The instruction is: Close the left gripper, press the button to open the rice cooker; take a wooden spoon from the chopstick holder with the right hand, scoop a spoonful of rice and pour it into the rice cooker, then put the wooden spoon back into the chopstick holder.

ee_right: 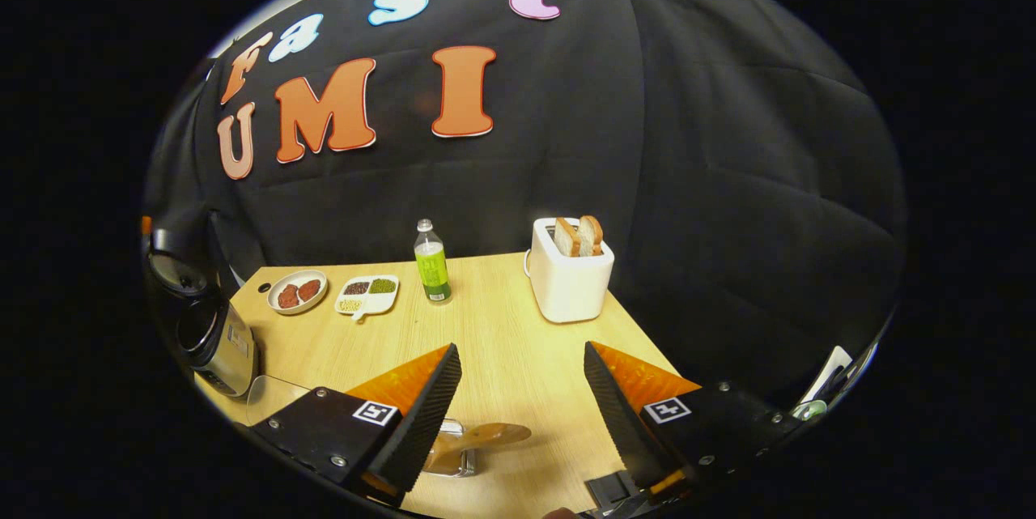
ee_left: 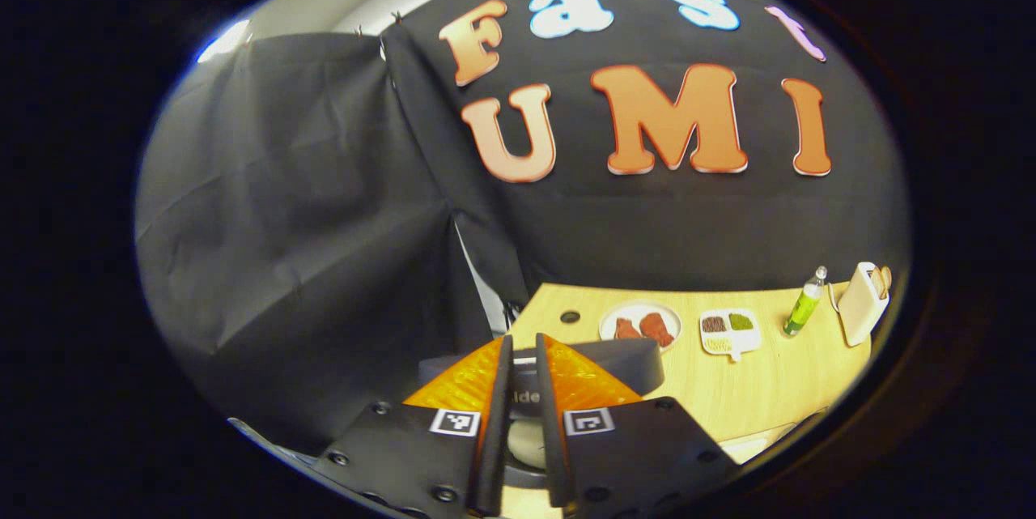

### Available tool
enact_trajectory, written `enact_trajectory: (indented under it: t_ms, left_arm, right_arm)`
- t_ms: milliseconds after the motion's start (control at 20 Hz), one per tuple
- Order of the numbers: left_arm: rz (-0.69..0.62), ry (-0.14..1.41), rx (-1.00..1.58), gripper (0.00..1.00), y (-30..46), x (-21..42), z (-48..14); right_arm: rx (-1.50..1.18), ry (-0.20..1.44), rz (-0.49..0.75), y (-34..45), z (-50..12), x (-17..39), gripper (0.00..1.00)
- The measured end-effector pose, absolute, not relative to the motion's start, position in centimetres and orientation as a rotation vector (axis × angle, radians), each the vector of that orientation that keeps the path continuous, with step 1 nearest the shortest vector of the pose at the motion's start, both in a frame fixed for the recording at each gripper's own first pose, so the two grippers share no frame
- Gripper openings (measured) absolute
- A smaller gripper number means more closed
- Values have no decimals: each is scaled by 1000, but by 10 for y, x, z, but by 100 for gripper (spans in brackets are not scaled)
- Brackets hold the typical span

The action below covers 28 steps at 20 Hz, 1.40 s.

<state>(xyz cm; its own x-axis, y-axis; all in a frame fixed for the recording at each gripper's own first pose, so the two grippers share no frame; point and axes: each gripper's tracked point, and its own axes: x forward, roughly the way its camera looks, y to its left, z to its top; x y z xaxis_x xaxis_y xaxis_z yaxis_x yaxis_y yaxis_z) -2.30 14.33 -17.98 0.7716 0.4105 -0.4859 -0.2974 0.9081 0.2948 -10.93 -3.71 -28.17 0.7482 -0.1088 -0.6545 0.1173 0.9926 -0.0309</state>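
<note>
Setting: a pale wooden table (ee_right: 518, 357) inside a booth hung with black cloth.
Left gripper (ee_left: 518, 389): at 6 o'clock in the left gripper view, its fingers stand nearly together with a thin gap and nothing clamped; the dark top of the rice cooker (ee_left: 615, 361) sits right behind and below the tips.
Right gripper (ee_right: 518, 397): at 6 o'clock in the right gripper view, fingers wide apart and empty, hanging over the table.
Wooden spoon (ee_right: 477, 438): just beyond the right gripper's tips, toward 7 o'clock, its flat bowl sticks out of the clear chopstick holder (ee_right: 457, 454), which is partly hidden by the left finger.
Rice cooker, right gripper view: far out at 9 o'clock, lid up and the inner pot showing, so I judge the button step done.
Farther back: a plate of red pieces (ee_right: 297, 291) and a divided dish of grains (ee_right: 368, 294) toward 10 o'clock, a green bottle (ee_right: 432, 264) near 12, a white toaster (ee_right: 571, 272) holding bread at 1 o'clock.
Step in hand: taking the spoon, as I read it.
Doing it well: lower the right gripper so the handle lies squarely between both fingers, pinch below the bowl, then lift straight up so the holder does not tip.
</note>
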Motion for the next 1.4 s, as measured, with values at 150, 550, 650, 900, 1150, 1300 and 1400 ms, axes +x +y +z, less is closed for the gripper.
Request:
enact_trajectory:
  t_ms: [150, 550, 650, 900, 1150, 1300, 1400]
  left_arm:
    - [336, 457, 228, 90, 120, -18, -154]
    - [320, 362, 235, 100, 103, -19, -127]
    - [316, 358, 246, 100, 100, -23, -125]
    - [322, 333, 276, 98, 96, -29, -113]
    - [315, 342, 284, 93, 95, -29, -115]
    - [297, 344, 279, 90, 94, -25, -117]
    - [294, 350, 277, 100, 97, -23, -120]
  right_arm:
    - [21, 758, -118, -35, -301, -116, 95]
    - [103, 858, -69, -14, -351, -140, 94]
    - [122, 866, -80, -13, -364, -141, 93]
    - [258, 900, -108, 3, -392, -142, 84]
    - [326, 895, -143, 14, -407, -137, 68]
    - [356, 899, -167, 21, -413, -136, 38]
    - [356, 882, -182, 24, -410, -133, 22]
